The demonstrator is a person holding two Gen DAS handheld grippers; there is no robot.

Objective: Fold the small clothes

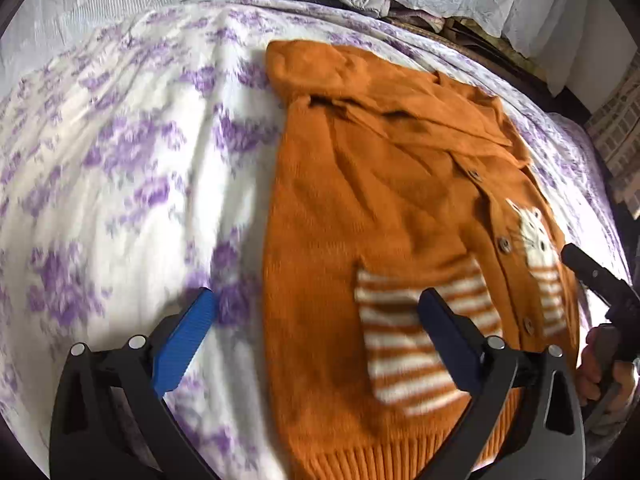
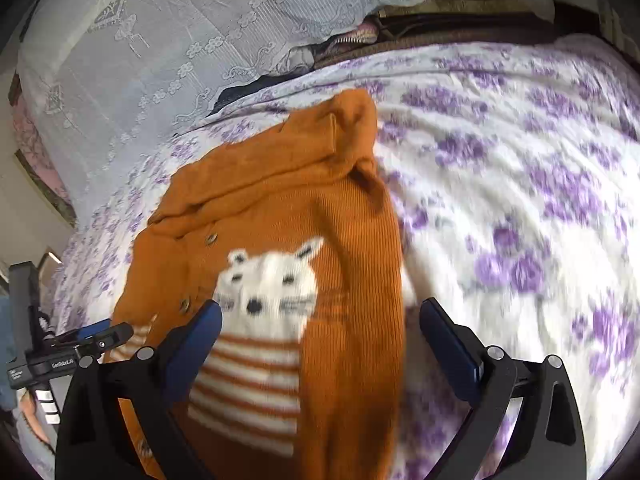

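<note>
Cardigan (image 1: pixel 360 200) flat; both claws (left (image 1: pixel 318 334), right (image 2: pixel 320 340)) seemingly hover, spread.

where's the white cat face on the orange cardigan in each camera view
Left wrist: white cat face near the right edge, beside the button row.
Right wrist: white cat face at lower centre, above the striped patch.
Shared landmark: the orange cardigan button row.
</note>
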